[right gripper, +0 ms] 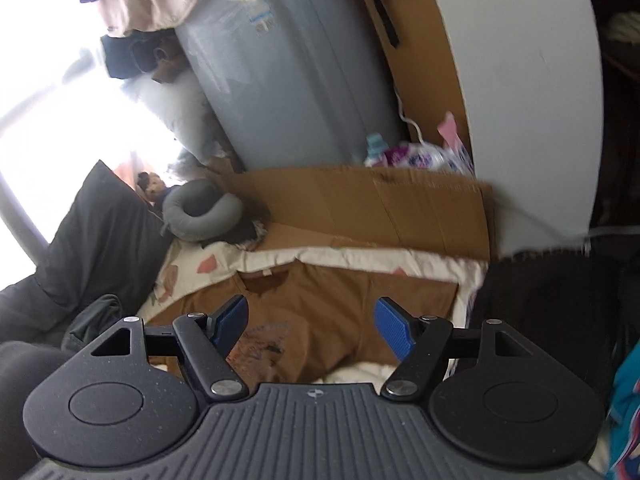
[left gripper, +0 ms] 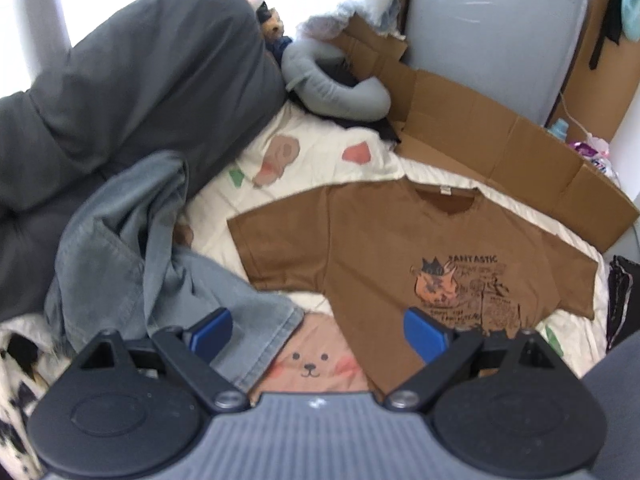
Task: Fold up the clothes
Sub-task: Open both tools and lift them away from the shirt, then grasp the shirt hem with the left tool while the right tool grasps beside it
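At the far left of the left wrist view, a dark grey duvet (left gripper: 132, 80) was heaped against the bright window. Just right of it and nearer the camera, a crumpled pair of grey-blue jeans (left gripper: 136, 248) lay on the bed, one hem reaching down between the fingers and overlapping the edge of a pink bear print (left gripper: 312, 364) on the cream bedsheet (left gripper: 320, 160). The left gripper (left gripper: 318, 330) hung over that spot with its blue-padded fingers (left gripper: 212, 332) spread wide and nothing between them.

Further right, the brown T-shirt (left gripper: 380, 248) was laid flat and face up on the bedsheet, collar toward the far side, both sleeves out, its dark printed graphic (left gripper: 464, 292) near the right finger. Behind it a grey neck pillow (left gripper: 332, 80) sat by the duvet, and flattened cardboard (left gripper: 500, 148) ran along the far edge of the bed in front of a tall grey cabinet (left gripper: 488, 28).

In the right wrist view, the right gripper (right gripper: 312, 330) hovered over the lower part of the brown T-shirt (right gripper: 340, 312), fingers (right gripper: 394, 330) likewise parted and empty, not touching the cloth. The cardboard (right gripper: 380, 208) stood behind the shirt, with the grey cabinet (right gripper: 288, 72) above it. At the right, a dark mass beside the bed was too blurred to identify.
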`<state>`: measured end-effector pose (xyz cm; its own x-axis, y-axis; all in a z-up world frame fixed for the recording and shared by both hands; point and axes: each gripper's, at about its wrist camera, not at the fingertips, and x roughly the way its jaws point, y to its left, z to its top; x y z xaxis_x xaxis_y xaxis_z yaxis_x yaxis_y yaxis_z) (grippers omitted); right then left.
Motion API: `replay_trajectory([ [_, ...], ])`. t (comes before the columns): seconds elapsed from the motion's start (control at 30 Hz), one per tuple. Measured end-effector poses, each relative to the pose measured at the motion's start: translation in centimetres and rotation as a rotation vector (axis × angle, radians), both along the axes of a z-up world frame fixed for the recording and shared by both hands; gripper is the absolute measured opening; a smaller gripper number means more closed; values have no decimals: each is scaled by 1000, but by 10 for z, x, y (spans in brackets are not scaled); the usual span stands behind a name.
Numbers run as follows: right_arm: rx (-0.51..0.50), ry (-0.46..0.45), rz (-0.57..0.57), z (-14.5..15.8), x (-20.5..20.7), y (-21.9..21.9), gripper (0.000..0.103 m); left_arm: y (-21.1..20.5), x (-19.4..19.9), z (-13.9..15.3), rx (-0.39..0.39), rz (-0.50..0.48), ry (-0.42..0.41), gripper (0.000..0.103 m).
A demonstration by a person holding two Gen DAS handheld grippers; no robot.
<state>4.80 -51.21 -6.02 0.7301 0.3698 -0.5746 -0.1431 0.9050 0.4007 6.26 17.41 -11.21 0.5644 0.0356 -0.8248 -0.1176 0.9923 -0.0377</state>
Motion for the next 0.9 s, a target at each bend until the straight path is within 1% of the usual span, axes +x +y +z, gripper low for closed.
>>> replay_trajectory([
  [0.1, 51, 29, -19, -31, -8, -1, 74, 1, -1, -22, 5, 18, 45, 94],
  [0.17, 41, 62, -31, -50, -9, 4, 74, 2, -2, -37, 12, 30, 71, 94],
  [0.27, 35, 95, -32, -76, -10, 13, 73, 2, -4, -61, -7, 29, 116, 93],
  [0.37, 20, 125, -29, -100, -10, 26, 73, 1, -6, -84, -30, 19, 166, 89],
  [0.43, 7, 148, -22, -117, -10, 37, 73, -3, -8, -99, -31, 5, 198, 87],
  [0.53, -5, 178, -15, -140, -7, 52, 73, -6, -11, -118, -31, -5, 232, 85],
  [0.67, -12, 215, -3, -169, -3, 74, 73, -7, -12, -139, -62, -22, 275, 84],
  [0.8, -24, 264, 29, -198, 5, 97, 73, -10, -10, -160, -53, -29, 302, 84],
  [0.9, -31, 294, 62, -216, 13, 111, 73, -12, -6, -175, -93, -30, 320, 84],
])
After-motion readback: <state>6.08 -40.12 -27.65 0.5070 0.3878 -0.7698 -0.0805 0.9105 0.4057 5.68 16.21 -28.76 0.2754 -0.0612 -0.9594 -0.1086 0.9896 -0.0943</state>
